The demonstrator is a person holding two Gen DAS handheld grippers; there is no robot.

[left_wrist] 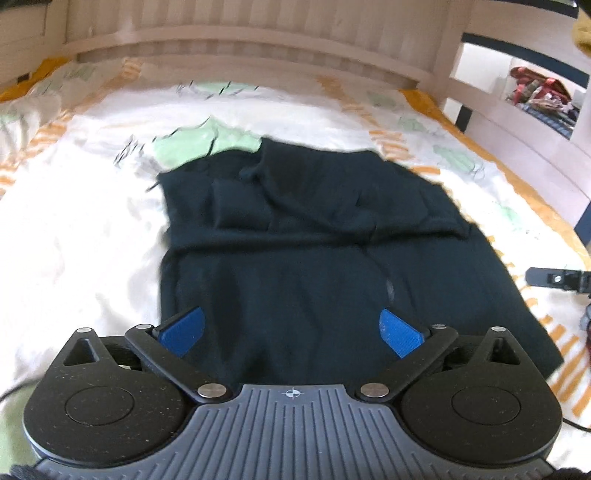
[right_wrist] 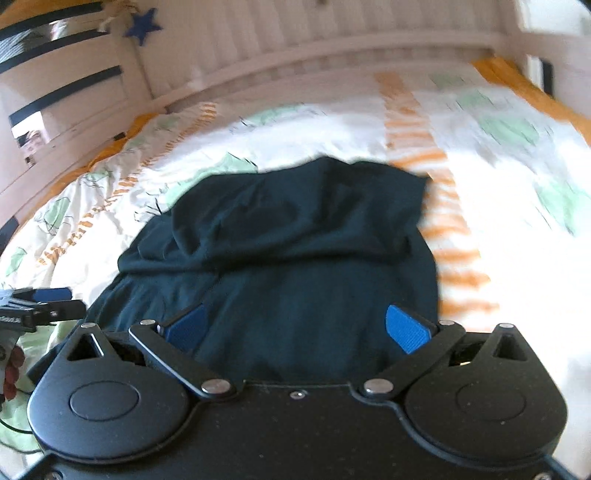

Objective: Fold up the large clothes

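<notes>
A dark navy garment point(left_wrist: 303, 236) lies on the bed, its far part folded back over the near part in a rumpled layer. In the right wrist view the same garment point(right_wrist: 288, 236) fills the middle. My left gripper point(left_wrist: 291, 328) hangs above the garment's near part, open wide, blue pads point(left_wrist: 184, 328) apart with nothing between them. My right gripper point(right_wrist: 297, 328) is likewise open above the cloth and holds nothing. The right gripper point(left_wrist: 557, 278) shows at the right edge of the left wrist view. The left gripper point(right_wrist: 40, 299) shows at the left edge of the right wrist view.
The bed cover point(left_wrist: 81, 221) is white with green and orange prints. A pale wooden slatted headboard point(left_wrist: 236, 48) runs along the far side. A shelf with cluttered items point(left_wrist: 539, 96) stands at the right. A blue star point(right_wrist: 142, 24) hangs on the rail.
</notes>
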